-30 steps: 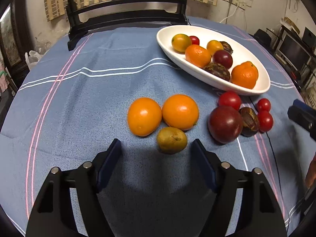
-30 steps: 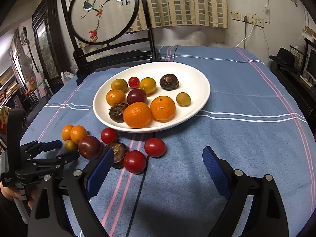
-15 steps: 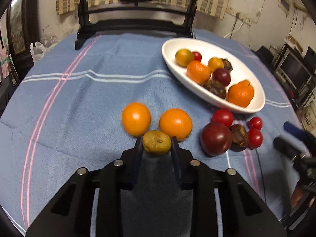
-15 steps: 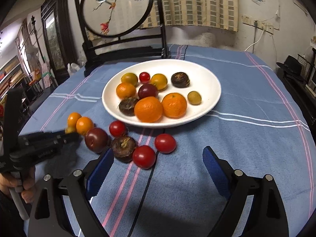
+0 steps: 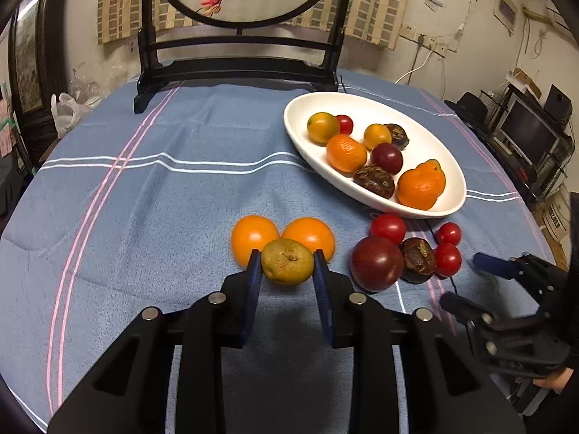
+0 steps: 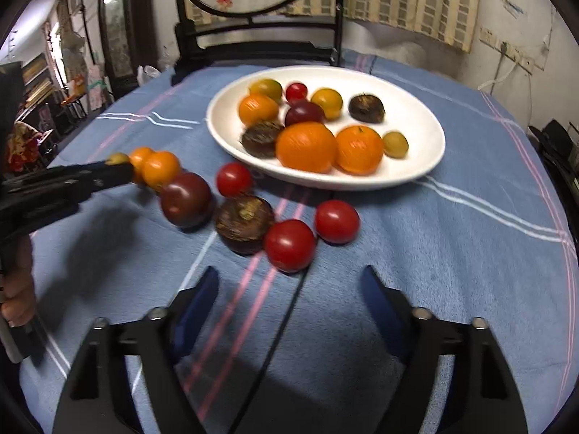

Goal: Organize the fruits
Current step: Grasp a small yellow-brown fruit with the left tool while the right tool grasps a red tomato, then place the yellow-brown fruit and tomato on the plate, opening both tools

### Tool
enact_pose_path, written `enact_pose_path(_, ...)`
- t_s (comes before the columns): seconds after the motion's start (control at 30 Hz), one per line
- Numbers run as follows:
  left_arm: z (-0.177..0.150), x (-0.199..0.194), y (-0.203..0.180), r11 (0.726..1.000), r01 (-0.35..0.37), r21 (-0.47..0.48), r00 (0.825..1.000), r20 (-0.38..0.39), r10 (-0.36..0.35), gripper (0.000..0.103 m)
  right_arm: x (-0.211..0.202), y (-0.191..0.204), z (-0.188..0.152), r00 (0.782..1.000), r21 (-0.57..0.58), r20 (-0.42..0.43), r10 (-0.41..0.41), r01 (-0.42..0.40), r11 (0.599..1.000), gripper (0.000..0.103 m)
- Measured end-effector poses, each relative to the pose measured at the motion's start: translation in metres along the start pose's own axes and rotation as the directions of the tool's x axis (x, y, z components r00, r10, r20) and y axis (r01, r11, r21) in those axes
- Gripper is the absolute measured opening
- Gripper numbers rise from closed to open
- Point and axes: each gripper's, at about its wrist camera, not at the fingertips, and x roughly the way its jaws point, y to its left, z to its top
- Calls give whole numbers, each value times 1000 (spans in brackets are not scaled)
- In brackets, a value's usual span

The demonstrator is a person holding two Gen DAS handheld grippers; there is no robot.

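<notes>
L gripper (image 5: 287, 271) is clamping the greenish citrus (image 5: 287, 261); carrying it w/ steady squeeze toward the white bowl (image 5: 448, 166). R gripper (image 6: 289, 289) is closing, nothing btwn its jaws, nearing the red tomato (image 6: 289, 245).

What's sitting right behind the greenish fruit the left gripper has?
Two oranges sit side by side on the blue cloth directly behind the greenish fruit clamped in the left gripper. Their lower near sides are covered by the fruit and fingers.

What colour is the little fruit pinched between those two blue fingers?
Dull yellowish green with brownish patches, that small fruit; the left wrist view shows it best.
</notes>
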Motion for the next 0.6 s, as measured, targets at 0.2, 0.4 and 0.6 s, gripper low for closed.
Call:
enact_pose_path(0.2, 0, 1, -2, 1000, 11, 3, 1000, -11, -11, 28, 9, 1, 3, 999, 21, 23, -28, 27, 999, 64)
enact_pose_path(0.4, 0, -2, -5, 1000, 8, 20, 1000, 11, -8, 28, 10, 3, 10, 997, 32, 67, -31, 29, 999, 30)
enact_pose_path(0.6, 0, -1, 0, 1000, 1, 0, 1000, 15, -1, 28, 2, -4, 7, 998, 68, 66, 8, -12, 998, 29)
